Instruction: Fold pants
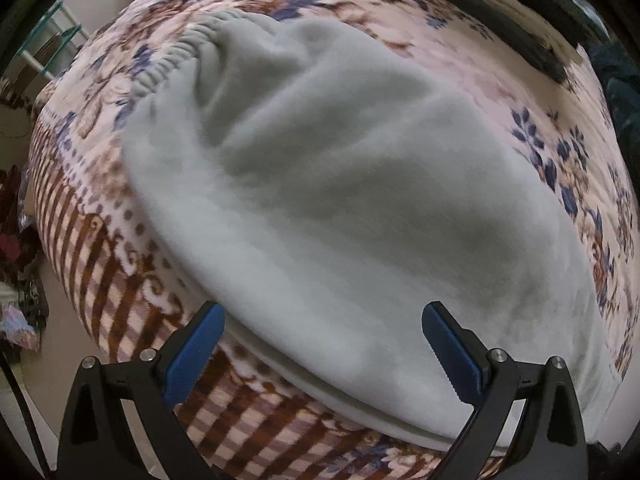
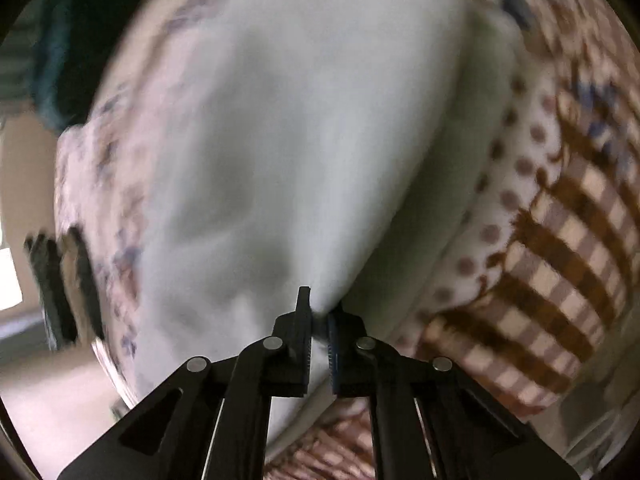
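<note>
Pale grey-green fleece pants lie across a bed with a floral and checked blanket, filling the middle of both views, waistband toward the upper left of the left view. Our left gripper hangs over the pants' near edge, its blue fingers wide apart and holding nothing. At the bottom centre of the right view, our right gripper has its fingers clamped on a pinch of the pants. To fold well, we judge we should grip both layers of the edge, lift evenly and keep it taut.
</note>
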### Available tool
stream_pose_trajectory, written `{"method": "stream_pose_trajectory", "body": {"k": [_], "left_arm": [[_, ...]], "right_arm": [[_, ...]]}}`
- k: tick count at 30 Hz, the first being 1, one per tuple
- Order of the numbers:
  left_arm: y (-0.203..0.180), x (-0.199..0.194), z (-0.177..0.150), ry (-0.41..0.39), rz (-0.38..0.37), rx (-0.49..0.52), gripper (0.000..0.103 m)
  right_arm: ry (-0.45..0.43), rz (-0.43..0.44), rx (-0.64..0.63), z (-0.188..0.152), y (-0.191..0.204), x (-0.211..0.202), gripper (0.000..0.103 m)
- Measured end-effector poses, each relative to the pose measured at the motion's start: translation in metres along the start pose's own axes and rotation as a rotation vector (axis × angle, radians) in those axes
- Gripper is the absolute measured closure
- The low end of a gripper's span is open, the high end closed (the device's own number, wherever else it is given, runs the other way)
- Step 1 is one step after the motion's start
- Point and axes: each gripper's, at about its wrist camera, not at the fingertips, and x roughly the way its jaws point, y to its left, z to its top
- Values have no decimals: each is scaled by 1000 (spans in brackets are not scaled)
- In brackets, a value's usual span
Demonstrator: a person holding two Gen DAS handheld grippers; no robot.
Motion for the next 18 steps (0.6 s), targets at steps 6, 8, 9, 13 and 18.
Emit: {"method": "stream_pose_trajectory", "body": {"k": [6, 8, 9, 13, 18], "left_arm": [[24, -5, 9, -18, -9, -30, 2], [37, -9, 13, -32, -4, -29, 2], [40, -12, 14, -45, 2, -25, 2], [69, -23, 26, -64, -44, -41, 2], [115, -13, 59, -9, -92, -91, 2]], "right_arm": [[59, -79, 23, -3, -11, 0, 94], [107, -88, 95, -3, -21, 17, 87], [112, -106, 95, -7, -18, 20, 86], [72, -85, 27, -54, 23, 12, 64], [167, -13, -55, -140, 81, 45, 54]]}}
